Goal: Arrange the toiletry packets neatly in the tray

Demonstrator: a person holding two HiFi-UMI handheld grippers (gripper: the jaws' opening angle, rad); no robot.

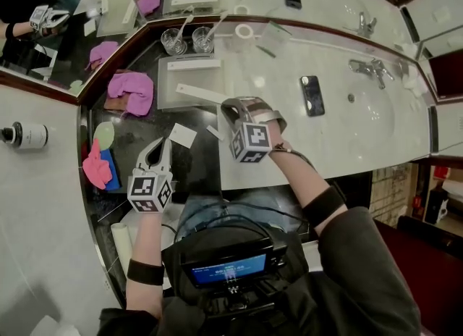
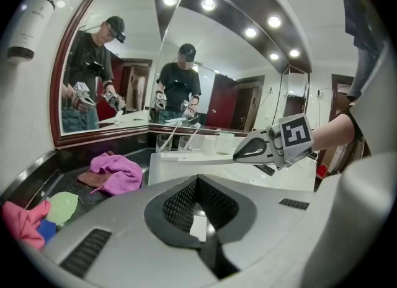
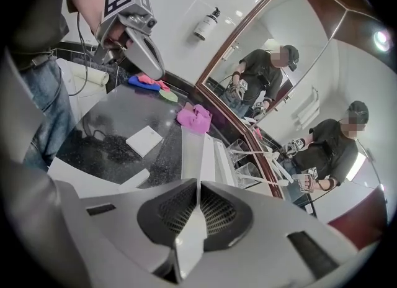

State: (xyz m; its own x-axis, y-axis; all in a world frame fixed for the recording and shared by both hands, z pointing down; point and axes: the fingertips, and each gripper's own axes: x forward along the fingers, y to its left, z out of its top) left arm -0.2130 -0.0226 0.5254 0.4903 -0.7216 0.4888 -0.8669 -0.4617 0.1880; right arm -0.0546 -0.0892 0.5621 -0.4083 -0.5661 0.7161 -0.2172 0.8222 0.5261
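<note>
My right gripper (image 1: 228,106) (image 3: 198,184) is shut on a long white packet (image 1: 200,94) (image 3: 200,156), which sticks out ahead of the jaws over the near edge of the pale tray (image 1: 168,99) (image 3: 186,144). In the left gripper view that packet (image 2: 192,160) is a thin strip level above the tray. A second long packet (image 1: 194,64) lies at the tray's far side. My left gripper (image 1: 163,143) (image 2: 198,180) is shut over the black counter. A square white packet (image 1: 183,135) (image 3: 144,140) lies just beyond its tips, and a small strip packet (image 1: 214,132) lies beside that.
Two glasses with toothbrushes (image 1: 173,40) (image 1: 203,38) stand behind the tray. A pink cloth (image 1: 132,90) lies left of it. Pink, blue and green items (image 1: 98,161) sit at the counter's left edge. A phone (image 1: 312,95) and the basin tap (image 1: 370,68) are to the right.
</note>
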